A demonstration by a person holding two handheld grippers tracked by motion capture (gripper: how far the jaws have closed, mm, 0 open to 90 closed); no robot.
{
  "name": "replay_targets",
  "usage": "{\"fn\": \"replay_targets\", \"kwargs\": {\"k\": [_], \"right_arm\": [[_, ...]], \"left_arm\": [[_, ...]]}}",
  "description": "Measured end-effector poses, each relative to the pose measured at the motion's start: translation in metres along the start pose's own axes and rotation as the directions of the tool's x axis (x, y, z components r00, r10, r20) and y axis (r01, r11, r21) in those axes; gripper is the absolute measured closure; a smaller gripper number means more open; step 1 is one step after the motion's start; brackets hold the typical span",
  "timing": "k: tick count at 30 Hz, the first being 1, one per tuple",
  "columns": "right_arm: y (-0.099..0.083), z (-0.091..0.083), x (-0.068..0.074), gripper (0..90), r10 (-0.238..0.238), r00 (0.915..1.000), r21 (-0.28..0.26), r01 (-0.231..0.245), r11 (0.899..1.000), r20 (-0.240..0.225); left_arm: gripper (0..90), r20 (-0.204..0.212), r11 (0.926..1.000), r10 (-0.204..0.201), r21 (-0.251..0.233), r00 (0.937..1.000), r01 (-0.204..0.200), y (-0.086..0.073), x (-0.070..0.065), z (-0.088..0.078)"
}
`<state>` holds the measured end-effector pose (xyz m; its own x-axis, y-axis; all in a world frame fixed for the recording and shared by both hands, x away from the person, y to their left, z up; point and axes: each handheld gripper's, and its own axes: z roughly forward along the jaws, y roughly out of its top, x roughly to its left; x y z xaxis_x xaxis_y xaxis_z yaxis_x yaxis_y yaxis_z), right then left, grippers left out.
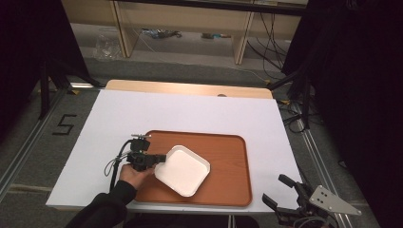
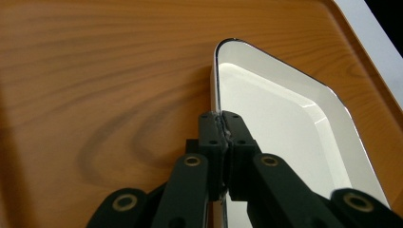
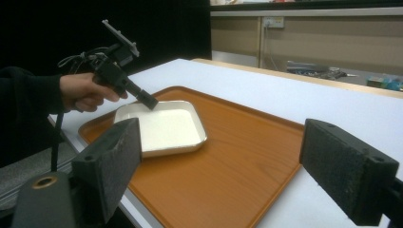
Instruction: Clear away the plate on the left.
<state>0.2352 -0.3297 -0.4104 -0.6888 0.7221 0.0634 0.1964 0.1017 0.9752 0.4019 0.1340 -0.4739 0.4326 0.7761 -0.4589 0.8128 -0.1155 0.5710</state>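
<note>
The left tool [image 2: 222, 124] is clamped thin on the rim of the white dish [image 2: 285, 118] lying on the wooden tray [image 2: 95, 71]. The dish looks rigid, light and glossy, so it may slip; the rim seems the only handhold. The right tool [image 3: 218, 161] hangs wide, gripping nothing, off the bench [image 1: 190, 109] corner.

My left tongs [image 1: 159, 158] are clamped tight, jaws pressed together with only a thin rim pinched between them. My left hand [image 1: 134, 175] grips the handle from below, sleeve trailing toward me. My right tongs [image 1: 281, 194] rest low at my right, jaws spread wide and gripping nothing.
</note>
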Motion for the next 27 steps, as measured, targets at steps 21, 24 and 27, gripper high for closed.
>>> {"fn": "replay_targets", "kwargs": {"k": [21,24,27], "right_arm": [[0.0,0.001,0.0,15.1,0.006,0.9996,0.002,-0.006,1.0,-0.027],[0.0,0.0,0.0,15.1,0.002,1.0,0.0,-0.002,1.0,0.0],[0.0,0.0,0.0,15.1,0.002,1.0,-0.001,-0.002,1.0,-0.001]], "left_arm": [[82.5,-0.012,0.9962,0.039,0.079,0.9992,-0.038,-0.011,-0.014,0.013],[84.2,-0.003,0.9932,0.066,0.096,0.9978,-0.066,-0.012,-0.015,0.011],[84.5,0.012,0.9863,0.124,0.108,0.9922,-0.125,-0.014,-0.015,0.011]]}}
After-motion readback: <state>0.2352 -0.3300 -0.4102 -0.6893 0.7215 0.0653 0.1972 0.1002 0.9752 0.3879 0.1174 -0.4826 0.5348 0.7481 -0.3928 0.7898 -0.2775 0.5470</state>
